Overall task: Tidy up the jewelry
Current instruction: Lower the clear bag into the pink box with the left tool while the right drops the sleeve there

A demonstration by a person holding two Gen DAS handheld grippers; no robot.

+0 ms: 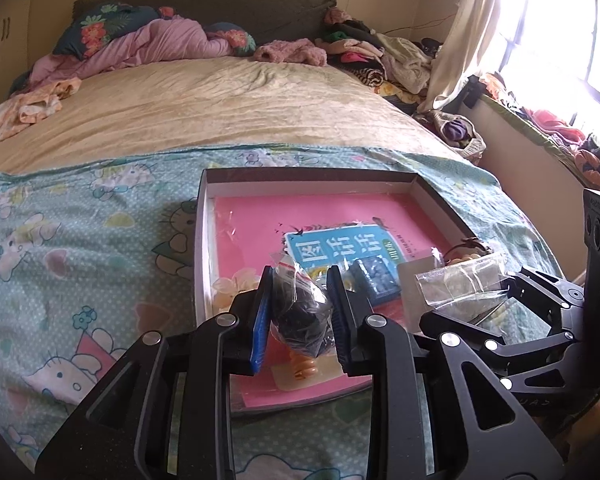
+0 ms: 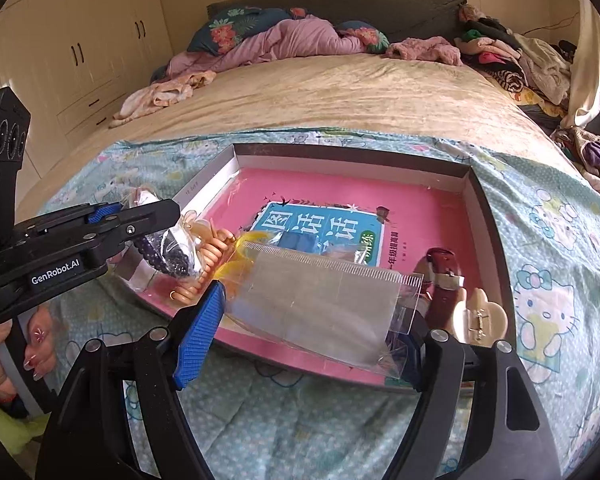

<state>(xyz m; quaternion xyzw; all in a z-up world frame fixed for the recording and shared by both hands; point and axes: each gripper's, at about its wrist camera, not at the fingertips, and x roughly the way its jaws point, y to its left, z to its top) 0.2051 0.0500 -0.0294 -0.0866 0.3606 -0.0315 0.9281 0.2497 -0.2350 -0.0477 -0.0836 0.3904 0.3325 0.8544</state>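
A shallow box (image 1: 312, 184) with white walls lies on the bed, a pink book (image 1: 300, 216) in its bottom. My left gripper (image 1: 300, 276) is shut on a small clear bag of dark beads (image 1: 300, 316), lifted above the box's near left corner. From the right wrist view that bag (image 2: 176, 256) hangs at the left gripper (image 2: 172, 216). My right gripper (image 2: 316, 312) is shut on a wide clear zip bag (image 2: 320, 300) over the box's near edge; its right finger is hidden behind the plastic. An orange spiral hair tie (image 2: 208, 268) lies below the bead bag.
A dark red watch strap (image 2: 444, 280) and a cream claw clip (image 2: 480, 316) lie in the box's near right corner. A cartoon-cat cloth (image 2: 540, 280) is under the box. Clothes (image 2: 500, 56) are heaped at the bed's far right; a wardrobe (image 2: 80, 52) stands left.
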